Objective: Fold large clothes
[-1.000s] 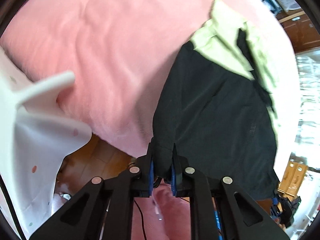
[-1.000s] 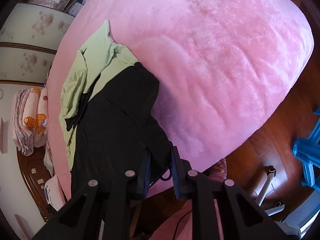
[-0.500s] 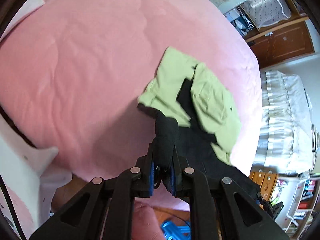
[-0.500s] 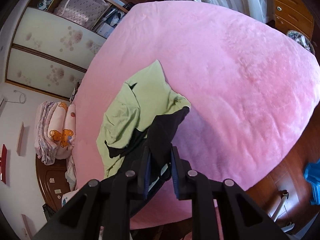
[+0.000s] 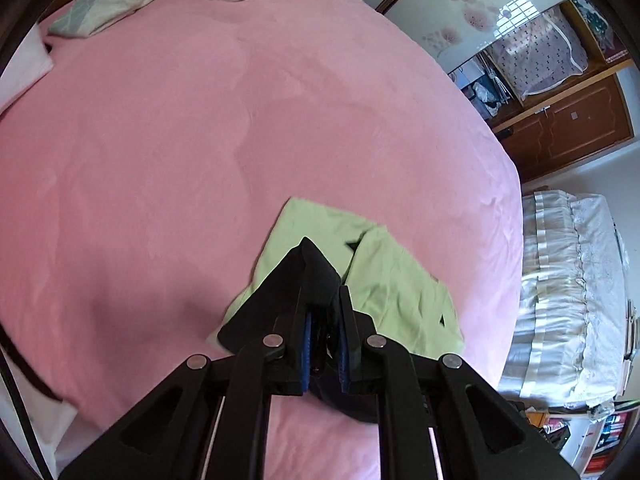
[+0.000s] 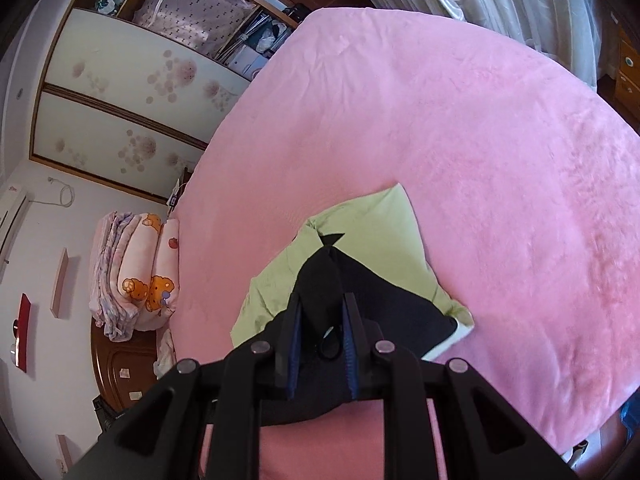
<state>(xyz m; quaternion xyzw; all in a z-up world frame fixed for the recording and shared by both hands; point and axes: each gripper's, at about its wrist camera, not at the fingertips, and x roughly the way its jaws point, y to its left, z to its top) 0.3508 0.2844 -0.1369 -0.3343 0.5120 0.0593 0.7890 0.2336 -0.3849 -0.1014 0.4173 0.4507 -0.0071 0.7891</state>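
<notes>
1. A pink bed [image 5: 168, 168] fills most of both wrist views, and a garment of black and light green cloth [image 5: 404, 288] lies on it near the lower edge of each view.
2. The left gripper [image 5: 323, 316] is seen nearly closed, with a bunched fold of the garment's black cloth pinched between its blue-lined fingers [image 5: 306, 350].
3. The right gripper [image 6: 322, 322] is likewise clamped on a black fold of the same garment, which rises to a peak between its fingers [image 6: 349, 354]; a small black loop is seen in the gap.
4. The green part of the garment is spread flat on the bed beyond both grippers, and the black part is gathered up toward the jaws.
5. A stack of folded patterned bedding [image 6: 134, 276] is seen at the far end of the bed.
6. A pale green folded cloth [image 5: 106, 8] lies at the bed's far corner in the left view.
</notes>
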